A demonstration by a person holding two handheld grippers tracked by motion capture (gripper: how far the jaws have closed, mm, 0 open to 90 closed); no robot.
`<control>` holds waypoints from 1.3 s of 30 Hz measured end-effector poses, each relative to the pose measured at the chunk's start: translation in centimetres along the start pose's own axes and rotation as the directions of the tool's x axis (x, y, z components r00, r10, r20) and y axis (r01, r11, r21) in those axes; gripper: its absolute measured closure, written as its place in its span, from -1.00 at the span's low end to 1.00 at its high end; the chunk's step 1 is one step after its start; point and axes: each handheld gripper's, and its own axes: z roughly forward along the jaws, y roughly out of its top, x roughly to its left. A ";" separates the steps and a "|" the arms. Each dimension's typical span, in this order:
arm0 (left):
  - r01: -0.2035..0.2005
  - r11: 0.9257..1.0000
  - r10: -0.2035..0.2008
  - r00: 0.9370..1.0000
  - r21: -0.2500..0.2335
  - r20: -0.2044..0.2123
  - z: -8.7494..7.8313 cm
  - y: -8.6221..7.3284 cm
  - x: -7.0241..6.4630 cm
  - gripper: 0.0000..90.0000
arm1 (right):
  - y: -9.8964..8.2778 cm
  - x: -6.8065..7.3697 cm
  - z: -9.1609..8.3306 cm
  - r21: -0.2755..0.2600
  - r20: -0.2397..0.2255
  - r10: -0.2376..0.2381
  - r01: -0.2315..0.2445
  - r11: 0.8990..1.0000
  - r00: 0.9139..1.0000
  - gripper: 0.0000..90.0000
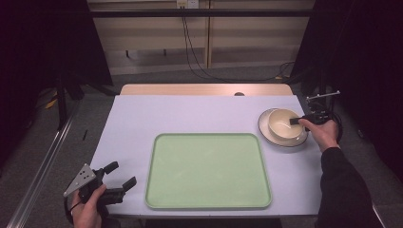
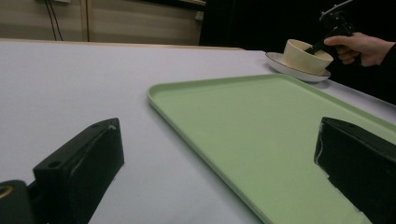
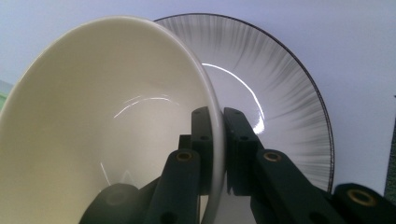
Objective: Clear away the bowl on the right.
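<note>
High view, left to right. At the near left corner of the pale lilac-covered table point(image 1: 142, 114), the person's left hand point(image 1: 88, 209) holds the left gripper point(image 1: 122, 176), whose two black jaws stand spread apart with nothing between them; in the left gripper view they frame bare tabletop on one side and the tray's near corner on the other. A grey three-cornered plate point(image 1: 81, 178) sits atop this gripper. At centre lies a flat, pale green rectangular plastic tray point(image 1: 207, 171) with rounded corners, nothing resting on it. Just beyond its far right corner stands a cream, glossy round ceramic bowl point(image 1: 284, 123), set on a white saucer-like plate point(image 1: 266, 130) with grey radial streaks and a dark rim. The right hand point(image 1: 323, 133) brings the right gripper point(image 1: 295, 121) to the bowl's right side. In the right gripper view, its jaws pinch the bowl's wall, one inside and one outside the rim.
</note>
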 end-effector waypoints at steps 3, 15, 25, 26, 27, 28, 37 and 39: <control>-0.011 1.000 0.011 1.000 0.011 0.006 0.0 0.0 0.1 -0.97 | -0.1 0.0 -0.1 -0.007 0.004 0.005 -0.005 1.000 1.000 0.86; -0.004 1.000 0.004 1.000 0.005 0.007 0.0 0.0 0.1 -0.97 | 0.1 0.3 -1.0 -0.041 -0.021 0.015 -0.016 0.999 1.000 0.86; 0.000 1.000 0.000 1.000 0.001 0.004 0.0 0.0 0.0 -0.97 | 0.1 0.3 -1.7 -0.048 -0.040 0.009 -0.011 0.999 0.999 0.86; -0.002 1.000 0.002 1.000 0.001 0.001 0.0 0.0 0.0 -0.97 | 0.1 0.3 -1.7 -0.052 -0.043 0.007 -0.009 0.999 0.999 0.86; -0.002 1.000 0.002 1.000 0.001 0.001 0.0 0.0 0.0 -0.97 | 0.1 0.3 -1.9 -0.056 -0.041 0.008 -0.010 0.998 0.999 0.86; -0.003 1.000 0.003 1.000 0.001 0.001 0.0 0.0 0.0 -0.97 | 0.2 0.3 -2.0 -0.060 -0.042 0.008 -0.011 0.998 0.999 0.86; 0.000 1.000 0.000 1.000 0.001 0.003 0.0 0.0 0.0 -0.97 | 0.3 0.4 -3.0 -0.090 -0.065 0.012 -0.018 0.996 0.998 0.86; -0.006 1.000 0.006 1.000 0.006 0.005 0.0 0.0 0.0 -0.97 | 0.3 0.4 -3.1 -0.098 -0.064 0.011 -0.018 0.995 0.998 0.86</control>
